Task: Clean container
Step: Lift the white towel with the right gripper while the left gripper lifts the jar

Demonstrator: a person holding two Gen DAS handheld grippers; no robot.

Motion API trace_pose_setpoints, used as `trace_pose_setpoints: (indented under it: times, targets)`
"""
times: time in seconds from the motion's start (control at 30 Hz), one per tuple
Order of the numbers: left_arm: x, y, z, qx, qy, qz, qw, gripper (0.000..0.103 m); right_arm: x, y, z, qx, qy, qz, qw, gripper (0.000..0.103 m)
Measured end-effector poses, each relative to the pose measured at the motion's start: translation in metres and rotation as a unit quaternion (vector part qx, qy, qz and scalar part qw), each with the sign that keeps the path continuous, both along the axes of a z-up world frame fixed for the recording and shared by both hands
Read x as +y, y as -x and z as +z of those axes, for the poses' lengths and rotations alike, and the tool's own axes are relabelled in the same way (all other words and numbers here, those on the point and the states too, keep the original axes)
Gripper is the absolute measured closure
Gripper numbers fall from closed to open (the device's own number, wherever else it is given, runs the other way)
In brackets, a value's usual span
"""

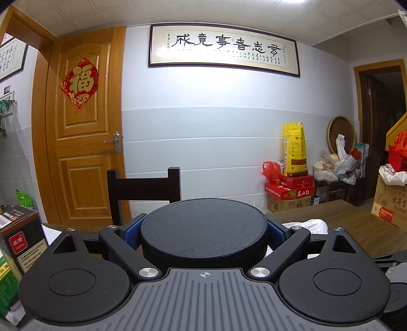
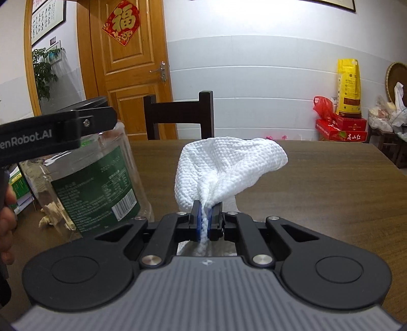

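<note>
Blue-padded fingers of the left gripper (image 1: 203,233) are clamped on either side of a black ribbed lid (image 1: 203,226), which from the right wrist view caps a clear plastic jar with a green label (image 2: 94,183); that jar stands tilted at the left edge of the wooden table (image 2: 330,178), probably steadied by the lid so its wall can be wiped. Just right of it, the right gripper (image 2: 206,221) has its jaws pressed together on a bunched white paper towel (image 2: 229,168), the loose part fanned upward, apart from the jar. Whether the lid is being unscrewed or tightened, I cannot tell. Behind the table stands a dark chair (image 2: 178,114), then a wooden door with a red fu diamond (image 2: 121,21), a calligraphy scroll (image 1: 223,49) on the grey-white wall, and red cartons (image 2: 340,128) beneath a yellow sack (image 2: 349,87)
</note>
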State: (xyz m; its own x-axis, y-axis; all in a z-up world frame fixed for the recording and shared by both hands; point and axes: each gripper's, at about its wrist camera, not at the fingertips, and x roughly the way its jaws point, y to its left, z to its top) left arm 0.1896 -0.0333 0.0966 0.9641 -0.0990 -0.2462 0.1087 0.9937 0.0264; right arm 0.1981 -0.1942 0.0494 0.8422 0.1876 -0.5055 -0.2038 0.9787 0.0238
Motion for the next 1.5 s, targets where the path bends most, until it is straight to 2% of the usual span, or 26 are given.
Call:
trace_pose_setpoints:
  times: [0.43, 0.83, 1.5]
  targets:
    - [0.004, 0.04, 0.001, 0.002, 0.001, 0.014, 0.9999, 0.008, -0.001, 0.033, 0.008, -0.016, 0.015, -0.017, 1.0, 0.095]
    - [0.013, 0.07, 0.002, 0.009, 0.008, 0.027, 0.9996, 0.008, -0.003, 0.056, 0.017, -0.02, 0.02, -0.015, 0.999, 0.095]
    - [0.025, 0.14, 0.007, 0.017, 0.01, 0.033, 0.9993, 0.008, -0.009, 0.118, 0.03, -0.028, 0.025, -0.002, 0.999, 0.095]
